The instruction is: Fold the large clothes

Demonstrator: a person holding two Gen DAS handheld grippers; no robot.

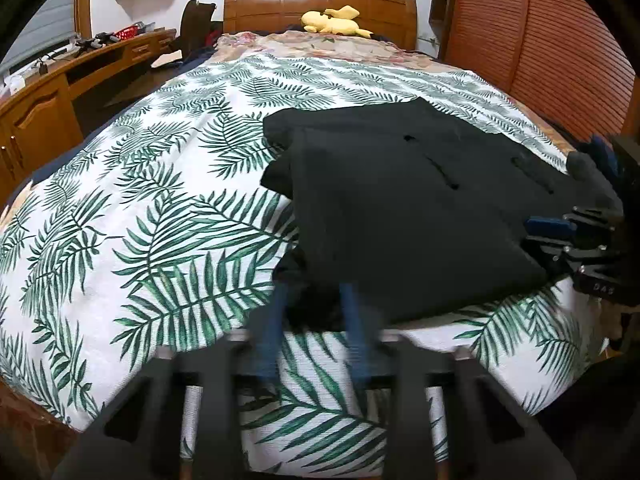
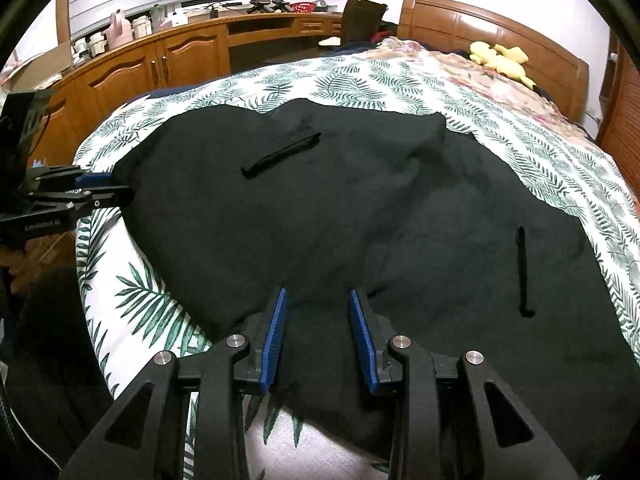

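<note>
A large black garment (image 1: 400, 208) (image 2: 320, 200) lies spread on the leaf-print bedspread (image 1: 140, 220) (image 2: 360, 76), partly folded, with two slit pockets showing. My left gripper (image 1: 314, 288) (image 2: 118, 188) is at its near left edge. Its fingers look blurred in the left wrist view, and in the right wrist view they pinch the cloth's edge. My right gripper (image 2: 318, 294) (image 1: 532, 236) lies at the near right hem. Its blue pads (image 2: 276, 332) stand apart with black cloth between them. A gloved hand (image 1: 592, 180) holds it.
A yellow plush toy (image 1: 336, 22) (image 2: 500, 58) lies by the wooden headboard (image 1: 320, 0). Wooden cabinets and a cluttered desk (image 1: 40, 108) (image 2: 160, 64) run along the left of the bed. A slatted wardrobe door (image 1: 540, 40) stands on the right.
</note>
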